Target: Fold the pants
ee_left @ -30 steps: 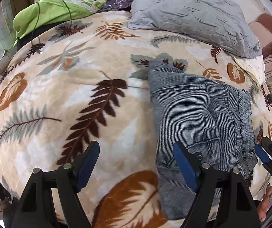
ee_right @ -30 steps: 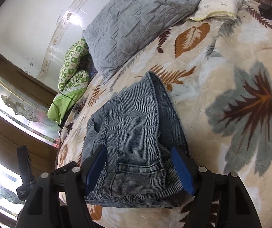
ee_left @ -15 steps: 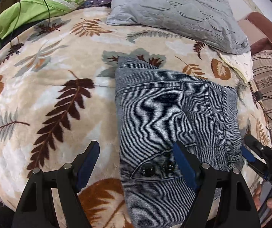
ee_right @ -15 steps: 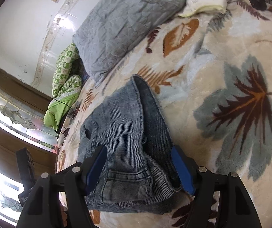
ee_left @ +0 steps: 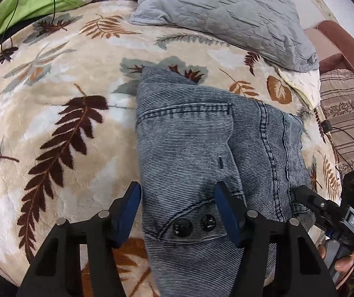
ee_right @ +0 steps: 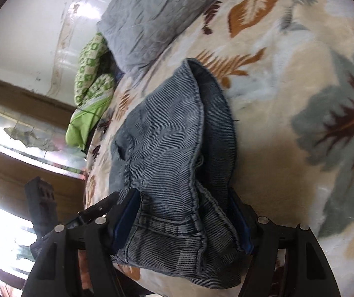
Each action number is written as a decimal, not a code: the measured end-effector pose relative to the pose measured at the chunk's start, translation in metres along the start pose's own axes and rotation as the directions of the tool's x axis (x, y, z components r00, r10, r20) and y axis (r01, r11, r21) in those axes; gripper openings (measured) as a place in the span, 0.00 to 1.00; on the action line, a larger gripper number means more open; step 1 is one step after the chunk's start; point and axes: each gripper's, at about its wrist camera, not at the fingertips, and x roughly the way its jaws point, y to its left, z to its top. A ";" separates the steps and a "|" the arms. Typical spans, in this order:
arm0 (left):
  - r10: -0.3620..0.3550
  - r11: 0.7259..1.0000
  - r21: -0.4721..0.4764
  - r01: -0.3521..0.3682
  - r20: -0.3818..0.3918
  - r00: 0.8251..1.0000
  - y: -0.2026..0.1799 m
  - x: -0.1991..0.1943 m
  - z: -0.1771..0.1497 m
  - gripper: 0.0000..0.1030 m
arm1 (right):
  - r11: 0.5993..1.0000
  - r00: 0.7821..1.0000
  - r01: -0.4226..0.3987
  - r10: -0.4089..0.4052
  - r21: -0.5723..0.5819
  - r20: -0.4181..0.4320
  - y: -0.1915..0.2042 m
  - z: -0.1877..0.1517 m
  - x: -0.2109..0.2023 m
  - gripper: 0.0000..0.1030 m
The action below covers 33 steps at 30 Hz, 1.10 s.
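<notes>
Closing in on the near end of the pants (ee_left: 196,153), both grippers have their jaws straddling denim. The left gripper (ee_left: 178,205) has just been narrowing its jaws: a second ago it hovered over bare leaf-print blanket (ee_left: 60,128) beside the pants; it now sits over the waistband corner with its two dark buttons (ee_left: 194,225), blue pads either side of the cloth but apart from it, so I judge it not yet gripped. The right gripper (ee_right: 184,219) has also been closing slightly and has sunk onto the other near corner, belt-loop seam between the jaws; whether the pads press or merely flank the bunched fabric I cannot tell. A person's fingertips (ee_left: 345,264) show at its handle. The pants lie already folded into a thick stack, on the blanket, well short of the grey pillow (ee_left: 226,12). Beyond the pants and to their left lies a green cloth (ee_left: 33,5). To me this looks like the take-up for one more fold away from the near edge.
</notes>
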 end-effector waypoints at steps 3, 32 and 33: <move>0.024 1.000 -0.014 -0.024 0.005 1.000 0.005 -0.006 0.002 0.61 | 0.997 1.000 -0.007 0.007 0.071 0.008 -0.012 0.002 -0.001 0.65; 0.158 0.969 0.161 -0.187 0.178 0.971 -0.031 0.001 -0.010 0.53 | 0.997 0.999 0.047 -0.048 -0.063 -0.024 0.005 -0.002 0.017 0.63; 0.160 0.969 0.162 -0.189 0.180 0.971 -0.031 0.001 -0.010 0.53 | 0.997 0.998 0.048 -0.050 -0.064 -0.023 0.007 -0.002 0.019 0.63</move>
